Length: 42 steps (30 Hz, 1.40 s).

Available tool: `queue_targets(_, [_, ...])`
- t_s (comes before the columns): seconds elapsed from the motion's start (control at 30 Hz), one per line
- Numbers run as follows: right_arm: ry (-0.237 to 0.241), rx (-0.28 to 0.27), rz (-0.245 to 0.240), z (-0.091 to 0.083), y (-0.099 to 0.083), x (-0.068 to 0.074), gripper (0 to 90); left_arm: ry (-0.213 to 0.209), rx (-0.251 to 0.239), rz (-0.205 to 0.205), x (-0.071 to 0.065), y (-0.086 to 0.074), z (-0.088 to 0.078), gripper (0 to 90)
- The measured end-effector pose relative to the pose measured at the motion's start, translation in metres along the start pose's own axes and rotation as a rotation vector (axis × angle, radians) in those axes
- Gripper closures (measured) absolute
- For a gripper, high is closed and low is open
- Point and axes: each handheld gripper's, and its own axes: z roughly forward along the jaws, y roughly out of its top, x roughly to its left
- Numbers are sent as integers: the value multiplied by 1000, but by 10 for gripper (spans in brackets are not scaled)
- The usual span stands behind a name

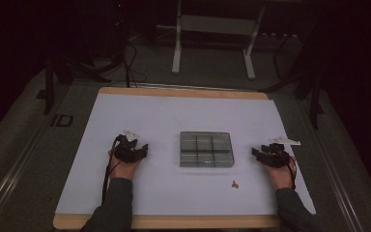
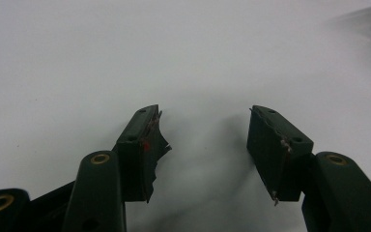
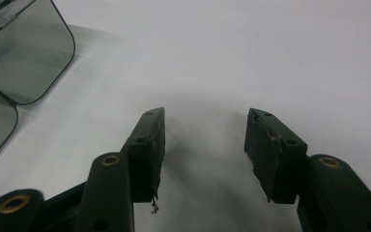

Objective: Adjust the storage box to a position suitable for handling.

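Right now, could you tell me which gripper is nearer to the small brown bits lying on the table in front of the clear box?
The right. The right gripper sits up and to the right of the small brown bits; the left gripper rests farther off, beyond the clear box's other side.

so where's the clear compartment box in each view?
High view: clear compartment box at table centre, between the two tools, on the white sheet.
Left gripper view: box not in it.
Right gripper view: its rounded corner at top left, apart from the open tool.
Shared landmark: the white sheet.
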Motion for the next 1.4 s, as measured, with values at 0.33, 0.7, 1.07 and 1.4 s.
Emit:
queue_targets(0.33, [11,-12,1,-2,0,0,480,-28,-6,29,-1,0,-1,486])
queue_targets(0.7, [39,-15,-35,-7,0,6,527,-51,-20,42,-2,1,-7,493])
queue_targets(1.07, [121,-21,-52,-16,-1,16,754,-82,-22,64,-7,2,-14,499])
queue_targets(1.4, [206,-16,-87,-19,1,37,897,-128,-39,135,-21,2,-23,499])
